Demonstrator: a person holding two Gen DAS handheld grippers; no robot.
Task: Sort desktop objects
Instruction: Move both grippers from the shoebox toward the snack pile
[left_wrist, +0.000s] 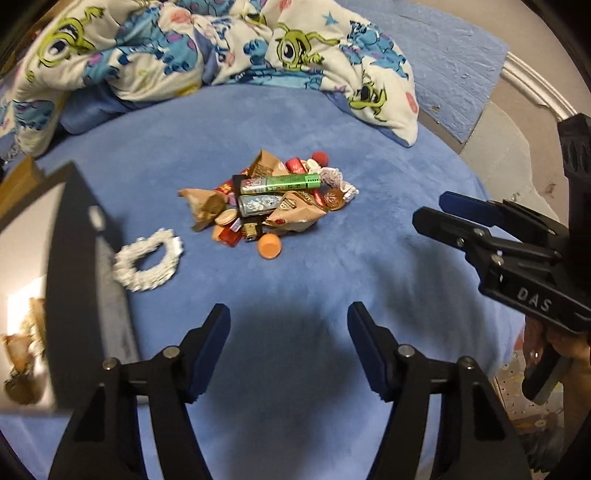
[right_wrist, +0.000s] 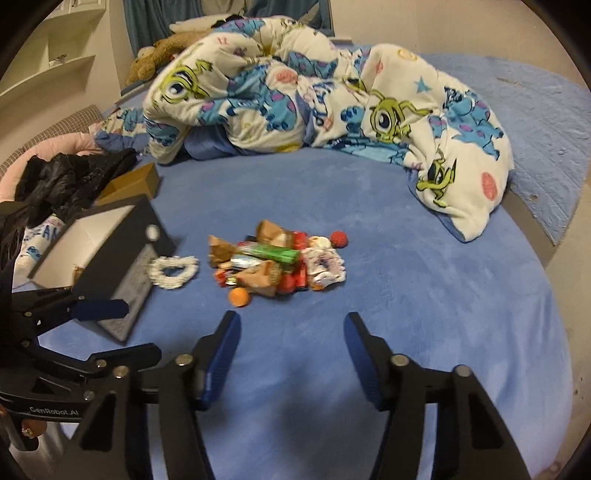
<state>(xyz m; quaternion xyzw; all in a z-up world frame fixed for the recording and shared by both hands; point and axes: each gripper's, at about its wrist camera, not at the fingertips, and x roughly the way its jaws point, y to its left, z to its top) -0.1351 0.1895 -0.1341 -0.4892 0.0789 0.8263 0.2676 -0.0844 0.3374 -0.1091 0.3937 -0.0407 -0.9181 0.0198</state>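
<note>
Blue bedding (left_wrist: 369, 184) covers the bed that carries everything, with a rumpled cartoon-print quilt (left_wrist: 229, 48) bunched along its far side. At about nine o'clock in the left wrist view stands a black box (left_wrist: 85, 266) with its pale inside showing, and just beside its near corner lies a white beaded bracelet (left_wrist: 147, 264), apart from the rest. Straight ahead at twelve o'clock sits the pile of small objects (left_wrist: 269, 203): brown wrappers, red sweets, an orange cap (left_wrist: 269, 246) at its near edge, and a green tube (left_wrist: 280, 183) on top, its long axis running roughly three to nine o'clock across the line of approach. The left hand-held gripper (left_wrist: 288, 350) hovers over bare bedding short of the pile, jaws apart and empty. At three o'clock in that view the right hand-held gripper (right_wrist: 291, 354) points in toward the same pile, jaws likewise apart with nothing between them; from its own camera the pile lies at about eleven o'clock, well apart from its fingertips. Both look about equally far off, so I judge either could reach first, the left being better placed for the bracelet and box.
</note>
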